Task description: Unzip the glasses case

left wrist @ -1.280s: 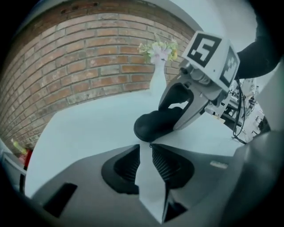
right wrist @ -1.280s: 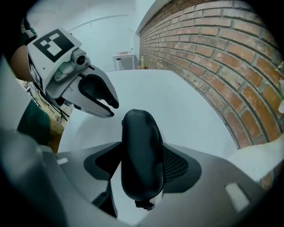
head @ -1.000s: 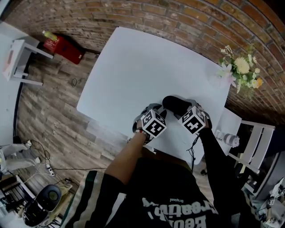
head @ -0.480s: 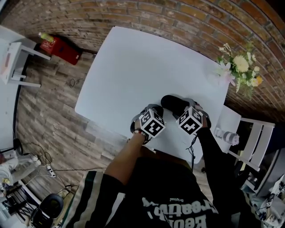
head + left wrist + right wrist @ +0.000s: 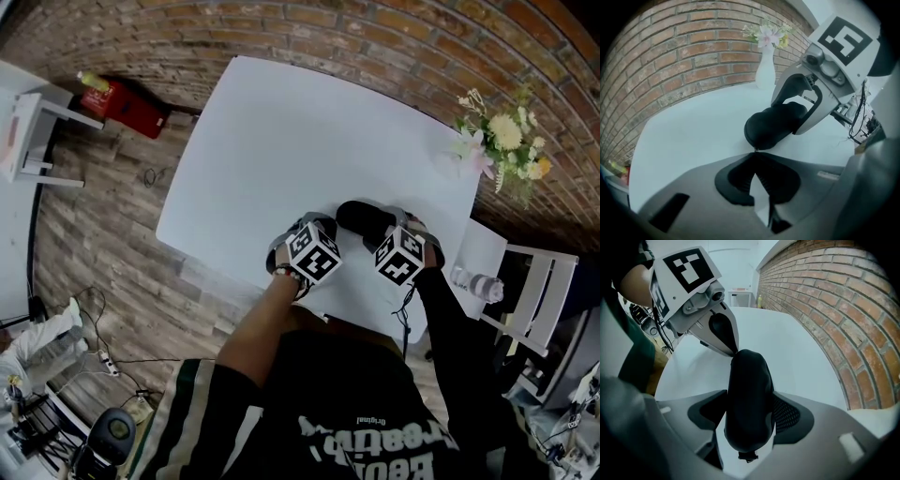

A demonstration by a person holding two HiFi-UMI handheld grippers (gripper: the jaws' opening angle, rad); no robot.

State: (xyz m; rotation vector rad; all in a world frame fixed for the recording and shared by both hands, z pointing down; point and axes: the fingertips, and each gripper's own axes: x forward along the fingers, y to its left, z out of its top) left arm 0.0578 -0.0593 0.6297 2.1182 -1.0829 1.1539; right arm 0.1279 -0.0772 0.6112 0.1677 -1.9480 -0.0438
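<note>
1. Head view: black case [image 5: 361, 217] lies on a white table [image 5: 281, 141], in the table's lower right part, close to its near edge at the person's body. Bare tabletop stretches away to the upper left. A vase of flowers [image 5: 502, 145] stands at the table's right corner, well apart from the case. A brick wall runs along the top of the frame, and a white chair [image 5: 534, 291] sits just off the table's right edge.
2. Left gripper view: left gripper [image 5: 754, 151] has its jaws pressed together, tips touching the case's near end. A tiny metal glint shows there; whether it is pinched cannot be told.
3. Right gripper view: right gripper [image 5: 750, 399] clasps the case, one pad on each long side. Open table lies beyond.
4. Compared with a second ago in the head view, the case and both grippers sit in nearly the same spot; the left marker cube [image 5: 314, 251] looks slightly turned, and the framing has slid a little.
5. Writing: white upside-down lettering on the person's black shirt [image 5: 375, 441], one small word seeming to read "original". The cubes carry black-and-white square patterns, no words.
</note>
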